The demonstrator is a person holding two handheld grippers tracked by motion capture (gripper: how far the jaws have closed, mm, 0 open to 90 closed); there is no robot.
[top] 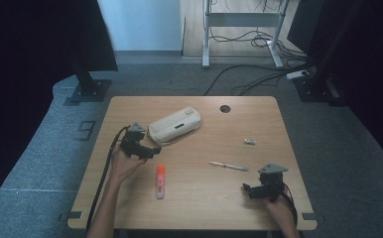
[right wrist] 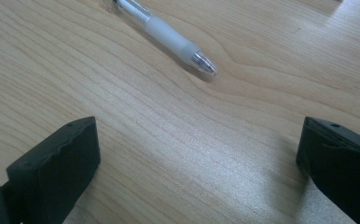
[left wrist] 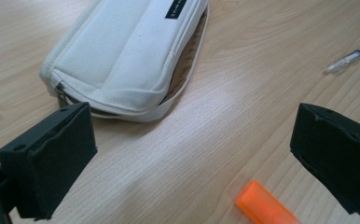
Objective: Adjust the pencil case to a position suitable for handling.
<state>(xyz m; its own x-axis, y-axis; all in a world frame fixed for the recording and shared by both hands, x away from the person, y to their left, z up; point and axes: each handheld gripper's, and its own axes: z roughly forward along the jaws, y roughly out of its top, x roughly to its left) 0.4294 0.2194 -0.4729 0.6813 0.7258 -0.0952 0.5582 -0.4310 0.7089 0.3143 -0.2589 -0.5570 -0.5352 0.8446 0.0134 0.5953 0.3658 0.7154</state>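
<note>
A white zip pencil case (top: 174,126) lies on the wooden table (top: 259,119), left of centre toward the back. In the left gripper view the pencil case (left wrist: 127,51) has its zip partly open along the near edge. My left gripper (top: 149,150) hovers just in front of its left end, open and holding nothing (left wrist: 192,158). An orange highlighter (top: 160,181) lies in front of it, with its orange cap (left wrist: 264,206) between the jaws' far ends. A clear pen (top: 228,166) lies mid-table. My right gripper (top: 248,190) is near the front right, open (right wrist: 197,168), with the pen (right wrist: 169,35) a little beyond its jaws.
A small pale object (top: 249,141) lies right of centre. A round cable hole (top: 224,108) sits near the table's back edge. Dark stands (top: 88,87) and floor cables (top: 259,74) are beyond the table. The pen (left wrist: 353,57) shows at the left gripper view's right edge.
</note>
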